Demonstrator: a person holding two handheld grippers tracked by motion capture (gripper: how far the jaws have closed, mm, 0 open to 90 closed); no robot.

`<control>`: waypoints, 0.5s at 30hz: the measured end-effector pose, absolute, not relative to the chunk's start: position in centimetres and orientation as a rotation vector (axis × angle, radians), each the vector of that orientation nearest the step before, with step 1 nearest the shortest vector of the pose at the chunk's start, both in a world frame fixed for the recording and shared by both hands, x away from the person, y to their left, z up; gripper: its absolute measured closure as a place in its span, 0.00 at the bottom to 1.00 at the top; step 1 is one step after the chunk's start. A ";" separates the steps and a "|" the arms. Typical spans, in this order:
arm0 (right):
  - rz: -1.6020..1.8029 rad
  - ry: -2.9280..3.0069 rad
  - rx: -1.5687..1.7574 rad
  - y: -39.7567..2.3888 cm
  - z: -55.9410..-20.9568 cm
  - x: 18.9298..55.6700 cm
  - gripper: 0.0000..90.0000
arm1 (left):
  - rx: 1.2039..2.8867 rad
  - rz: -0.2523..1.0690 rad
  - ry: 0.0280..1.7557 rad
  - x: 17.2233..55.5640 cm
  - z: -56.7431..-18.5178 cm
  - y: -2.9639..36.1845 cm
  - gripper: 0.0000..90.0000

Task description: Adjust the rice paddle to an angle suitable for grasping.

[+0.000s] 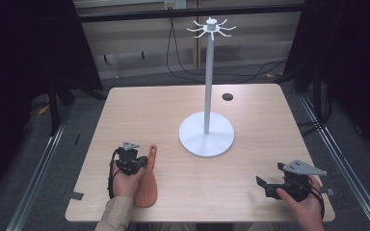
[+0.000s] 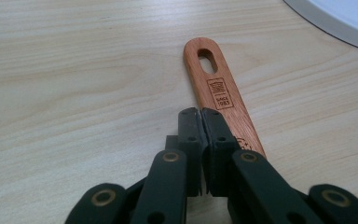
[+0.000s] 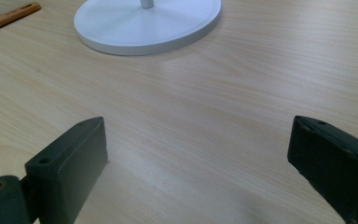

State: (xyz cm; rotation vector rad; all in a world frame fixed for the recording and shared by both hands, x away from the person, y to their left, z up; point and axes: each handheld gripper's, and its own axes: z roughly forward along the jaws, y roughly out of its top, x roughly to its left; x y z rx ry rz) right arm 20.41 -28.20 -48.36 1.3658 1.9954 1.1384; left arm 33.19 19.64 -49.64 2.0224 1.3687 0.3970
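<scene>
Spatula point(image 1: 147, 180) of reddish wood lies flat on the tabletop point(image 1: 250, 183) near the front left corner, blade toward the front edge, handle toward the far edge. In the left gripper view we read a slot at the handle's end and a small stamped mark below it.

Left gripper point(image 1: 134, 161) sits over the spatula's handle, held in the person's left hand point(image 1: 124, 183). In its own view we see the two black jaws pressed together, pads meeting, with their tips on the left edge of the handle. Whether any wood is pinched between them we cannot tell; the seam between the pads looks closed.

Right gripper point(image 1: 266, 185) rests near the front right corner, held in the right hand point(image 1: 306, 204). We note its jaws spread wide, bare tabletop between them, nothing touched.

Stand point(image 1: 206, 134) with a round white base sits a little right of the table's middle, a thin white pole rising from it to a ring of short hooks at the top. We see nothing hanging on the hooks. The base is just beside the spatula's handle end but apart from it.

A small dark round hole point(image 1: 227, 96) sits near the far edge, right of the pole.
</scene>
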 end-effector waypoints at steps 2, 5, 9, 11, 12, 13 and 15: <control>1.140 1.993 1.364 -28.2 -48.3 20.4 0.05 | 2.033 0.397 1.366 33.3 -49.6 19.5 0.97; 1.139 1.995 1.366 -28.2 -48.4 20.5 0.05 | 2.041 0.395 1.353 33.5 -49.6 19.2 0.96; 1.144 1.994 1.368 -28.2 -48.4 20.5 0.05 | 2.043 0.390 1.345 33.6 -49.6 19.0 0.95; 1.142 1.995 1.369 -28.2 -48.4 20.5 0.05 | 2.047 0.392 1.344 33.6 -49.6 18.9 0.94; 1.144 1.997 1.378 -28.2 -48.4 20.5 0.05 | 2.049 0.388 1.339 33.6 -49.6 18.8 0.94; 1.144 1.997 1.378 -28.2 -48.4 20.5 0.05 | 2.049 0.388 1.339 33.6 -49.6 18.8 0.93; 1.145 1.996 1.378 -28.1 -48.4 20.6 0.05 | 2.047 0.387 1.339 33.5 -49.6 18.8 0.93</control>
